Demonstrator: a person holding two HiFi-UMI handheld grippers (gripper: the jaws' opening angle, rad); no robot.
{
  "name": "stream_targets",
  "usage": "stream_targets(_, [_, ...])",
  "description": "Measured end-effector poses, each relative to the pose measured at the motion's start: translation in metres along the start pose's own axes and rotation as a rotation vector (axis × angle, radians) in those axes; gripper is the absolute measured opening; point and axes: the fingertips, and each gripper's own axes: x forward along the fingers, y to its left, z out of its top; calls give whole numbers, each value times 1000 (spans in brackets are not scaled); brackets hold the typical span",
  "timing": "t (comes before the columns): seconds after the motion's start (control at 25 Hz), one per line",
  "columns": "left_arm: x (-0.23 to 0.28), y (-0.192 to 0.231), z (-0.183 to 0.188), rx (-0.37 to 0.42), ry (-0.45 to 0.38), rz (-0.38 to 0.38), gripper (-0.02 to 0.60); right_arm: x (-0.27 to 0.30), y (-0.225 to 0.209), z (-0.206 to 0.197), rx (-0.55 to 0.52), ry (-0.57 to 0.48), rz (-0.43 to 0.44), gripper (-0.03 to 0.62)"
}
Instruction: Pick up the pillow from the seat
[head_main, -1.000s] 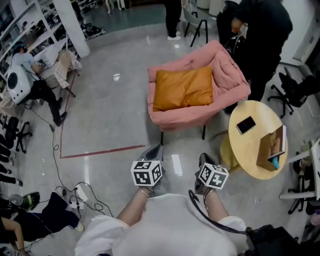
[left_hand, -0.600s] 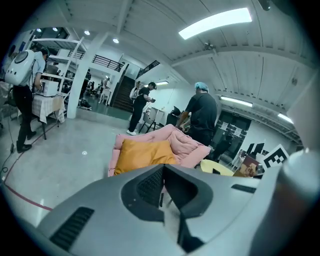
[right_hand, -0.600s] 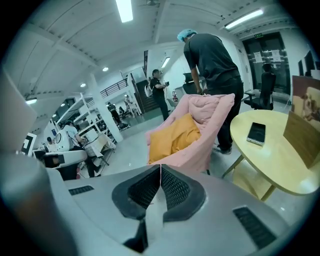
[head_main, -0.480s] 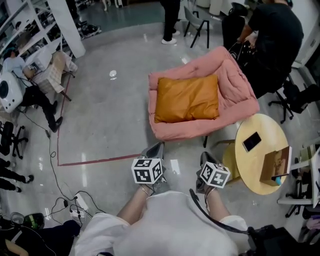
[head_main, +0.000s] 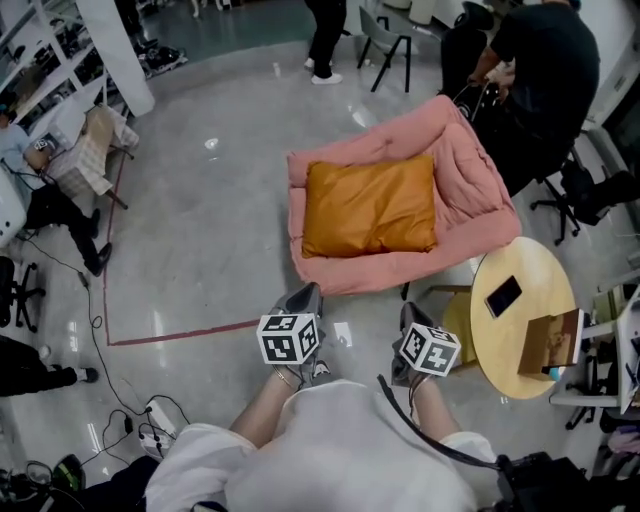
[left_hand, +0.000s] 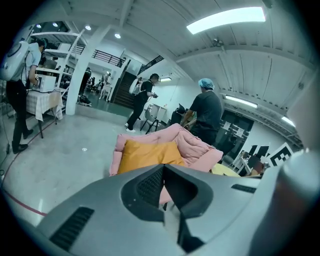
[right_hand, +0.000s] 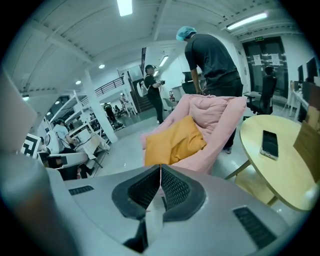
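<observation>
Pillow (head_main: 370, 205): orange, rectangular, on the seat (head_main: 470, 170), a pink padded armchair on dark legs. It covers most of the seating surface, long side across the head view. Its right edge is against the tall quilted back, and its lower edge runs along the raised rim nearest the person. It is untouched and not yet lifted.

Left gripper (head_main: 305, 298): jaws pressed together, nothing between them (the left gripper view shows the ribbed pads meeting at the tip). It is held over the bare floor, short of the seat's near rim, and points toward the pillow. No contact with seat or pillow.

Right gripper (head_main: 412, 315): jaws likewise pressed together and empty, pads meeting along one line in the right gripper view. It is held beside the left one, also short of the near rim, pointing at the armchair with the pillow above its tip in its own view.

Surroundings: a round wooden table (head_main: 515, 350) stands just beside the seat's right front corner. A dark phone (head_main: 503, 296) lies near the table's edge on the seat side, and an upright brown box (head_main: 553, 345) stands toward the opposite edge. A person in dark clothing (head_main: 545, 60) bends behind the back of the seat. A red tape line (head_main: 180, 332) crosses the floor left of the grippers, with cables (head_main: 100, 330) trailing over it.
</observation>
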Motion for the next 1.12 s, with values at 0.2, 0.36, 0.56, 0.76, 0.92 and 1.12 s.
stream_targets(0.2, [18,12,4,-2,31,-4,8,6,-11,6,39,-5,-44,29])
stream_targets(0.36, [32,17,9,4,39,-4,8,13,-25,11,79,-11,-75,29])
stream_targets(0.56, [34,22,4,12,65,-1,8,19,-34,12,112,-11,-94,29])
stream_targets(0.76, [38,34,13,13,60,29,8,39,-25,28,110,-14,-64,29])
stream_targets(0.92, [48,48,26,1,40,75,8,64,-27,54,103,-36,-30,29])
stream_targets(1.12, [76,59,49,-16,15,130,8,103,-32,96,100,-44,16,29])
